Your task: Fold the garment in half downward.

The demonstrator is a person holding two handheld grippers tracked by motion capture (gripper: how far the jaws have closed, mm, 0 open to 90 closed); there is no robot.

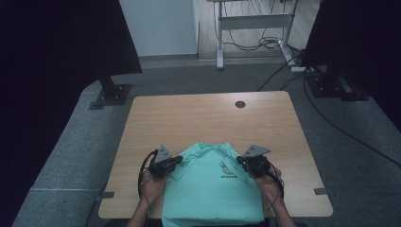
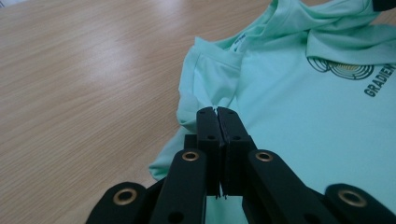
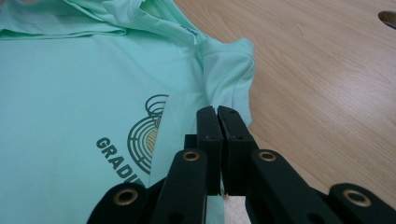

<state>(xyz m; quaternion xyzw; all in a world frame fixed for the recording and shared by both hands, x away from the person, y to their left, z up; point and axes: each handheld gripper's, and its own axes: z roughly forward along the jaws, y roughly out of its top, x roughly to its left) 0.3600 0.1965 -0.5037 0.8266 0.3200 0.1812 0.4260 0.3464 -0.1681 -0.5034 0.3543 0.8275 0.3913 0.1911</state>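
Left to right across the high view.

Left hand [image 1: 150,188] enters from the table's near edge at 7 o'clock, carrying the left gripper [image 1: 178,160]. The gripper lies roughly level, nose toward 3 o'clock, grey three-cornered plate on top, cable looping off toward 9 o'clock. In the left gripper view its jaws stand pressed together, with a thin fold of fabric pinched at the tips, at the shirt's shoulder seam. Reading: clamped on the shirt.

Mint-green shirt [image 1: 213,189] lies flat on the wooden table [image 1: 208,118], at the 6 o'clock side of the tabletop, its lower part hanging over the near edge. Collar [image 1: 212,147] points to 12 o'clock. Chest logo [image 1: 228,169], dark rings above lettering, sits at about 2 o'clock from the shirt's middle. In the left gripper view the sleeve [image 2: 210,77] appears folded under at the shoulder, lying on bare wood.

Right gripper [image 1: 240,161] mirrors the left one: nose toward 9 o'clock, grey plate on top, held by the right hand [image 1: 270,185], which comes in at 5 o'clock. In the right gripper view the jaws are together on a fold of fabric at the other shoulder seam, just beside the logo. Reading: clamped on the shirt.

The two grippers flank the collar, well apart, with the shirt's upper chest between them.

Round dark grommet [image 1: 240,104] in the tabletop at 1 o'clock, well apart from the shirt.
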